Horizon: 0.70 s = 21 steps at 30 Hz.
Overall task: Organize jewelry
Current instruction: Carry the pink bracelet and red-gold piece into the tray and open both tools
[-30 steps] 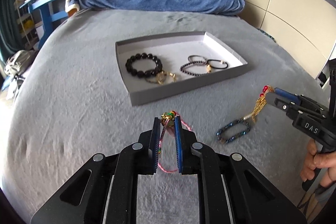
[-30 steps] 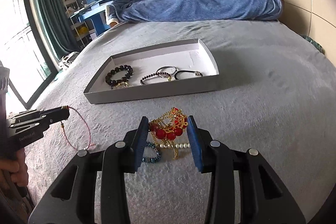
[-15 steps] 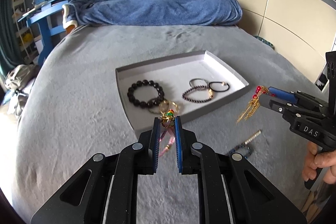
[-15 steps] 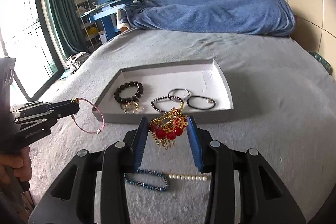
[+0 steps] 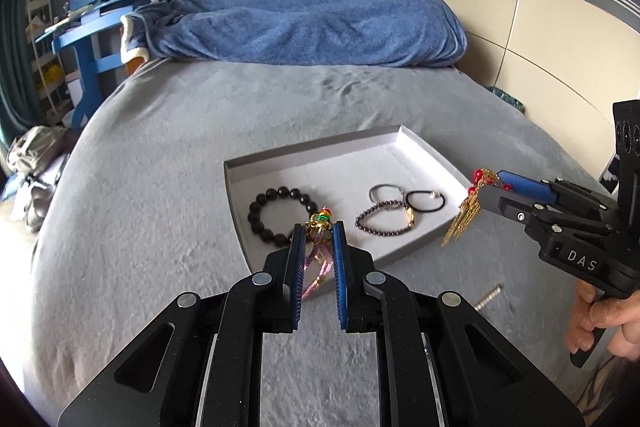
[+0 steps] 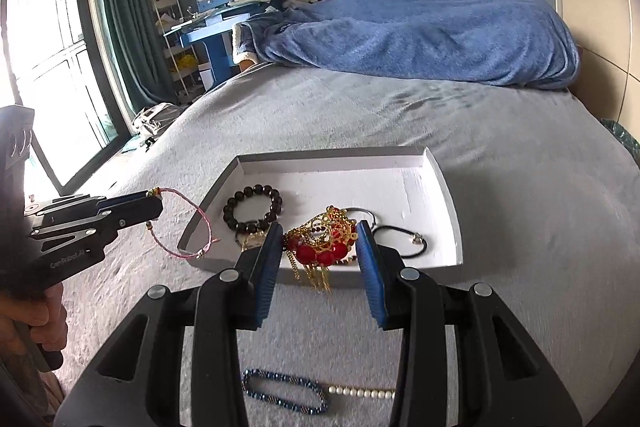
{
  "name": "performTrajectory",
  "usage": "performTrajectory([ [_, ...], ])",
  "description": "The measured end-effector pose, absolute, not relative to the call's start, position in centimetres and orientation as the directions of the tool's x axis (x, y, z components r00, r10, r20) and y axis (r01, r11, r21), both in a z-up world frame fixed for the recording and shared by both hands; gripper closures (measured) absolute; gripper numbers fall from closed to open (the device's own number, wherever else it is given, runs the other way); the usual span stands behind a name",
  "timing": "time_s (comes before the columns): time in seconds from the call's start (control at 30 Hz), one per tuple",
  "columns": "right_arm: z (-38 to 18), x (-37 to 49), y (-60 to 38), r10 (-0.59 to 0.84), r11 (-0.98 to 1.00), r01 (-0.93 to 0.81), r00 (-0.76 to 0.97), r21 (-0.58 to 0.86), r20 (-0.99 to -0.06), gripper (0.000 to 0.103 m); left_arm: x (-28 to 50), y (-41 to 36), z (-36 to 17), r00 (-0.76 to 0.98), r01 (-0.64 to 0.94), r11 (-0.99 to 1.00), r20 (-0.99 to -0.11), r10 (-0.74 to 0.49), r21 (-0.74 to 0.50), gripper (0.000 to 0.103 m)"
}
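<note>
My left gripper (image 5: 318,229) is shut on a pink cord bracelet (image 5: 316,261) with a gold and green charm, held above the bed just before the grey tray (image 5: 438,163); it also shows in the right wrist view (image 6: 188,223). My right gripper (image 6: 320,239) is shut on a red and gold bead bracelet (image 6: 322,245) with gold tassels, near the tray's front edge (image 6: 348,277); it shows in the left wrist view (image 5: 468,203). The tray holds a black bead bracelet (image 5: 276,213), a dark bead bracelet (image 5: 384,219) and black cords (image 5: 426,201).
A blue bead bracelet (image 6: 284,389) and a pearl strand (image 6: 362,393) lie on the grey bedspread below my right gripper. A blue blanket (image 5: 312,23) lies across the bed's far end. A wardrobe (image 5: 560,27) stands at the right, a blue desk (image 6: 216,35) at the left.
Both grippers have risen from the bedspread with their bracelets and moved forward towards the tray. The blue bracelet and pearl strand stayed on the bed.
</note>
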State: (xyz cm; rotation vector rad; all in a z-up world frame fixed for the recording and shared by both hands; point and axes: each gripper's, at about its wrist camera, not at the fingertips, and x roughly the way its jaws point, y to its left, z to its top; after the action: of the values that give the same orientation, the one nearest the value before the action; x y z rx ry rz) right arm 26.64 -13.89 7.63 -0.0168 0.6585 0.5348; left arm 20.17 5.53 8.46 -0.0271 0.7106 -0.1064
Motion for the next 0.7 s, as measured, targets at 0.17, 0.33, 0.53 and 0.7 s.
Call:
performTrajectory([
  [0.17,8.0,27.3,-13.7,0.480,0.860,-0.485,0.663,0.159,-0.575,0.065,21.1,5.7,8.6,0.756,0.086,0.994,-0.646,-0.107,-0.064,0.089],
  [0.33,8.2,28.2,-13.7,0.487,0.857,-0.488,0.662,0.165,-0.570,0.065,21.6,5.7,8.9,0.763,0.084,0.994,-0.638,-0.106,-0.065,0.089],
  [0.53,8.2,28.8,-13.5,0.492,0.854,-0.494,0.659,0.165,-0.569,0.065,22.8,5.8,9.0,0.765,0.085,0.994,-0.636,-0.107,-0.065,0.089],
  [0.7,8.0,29.6,-12.9,0.494,0.850,-0.502,0.653,0.161,-0.574,0.065,23.8,5.9,8.9,0.763,0.087,0.994,-0.637,-0.112,-0.071,0.089],
])
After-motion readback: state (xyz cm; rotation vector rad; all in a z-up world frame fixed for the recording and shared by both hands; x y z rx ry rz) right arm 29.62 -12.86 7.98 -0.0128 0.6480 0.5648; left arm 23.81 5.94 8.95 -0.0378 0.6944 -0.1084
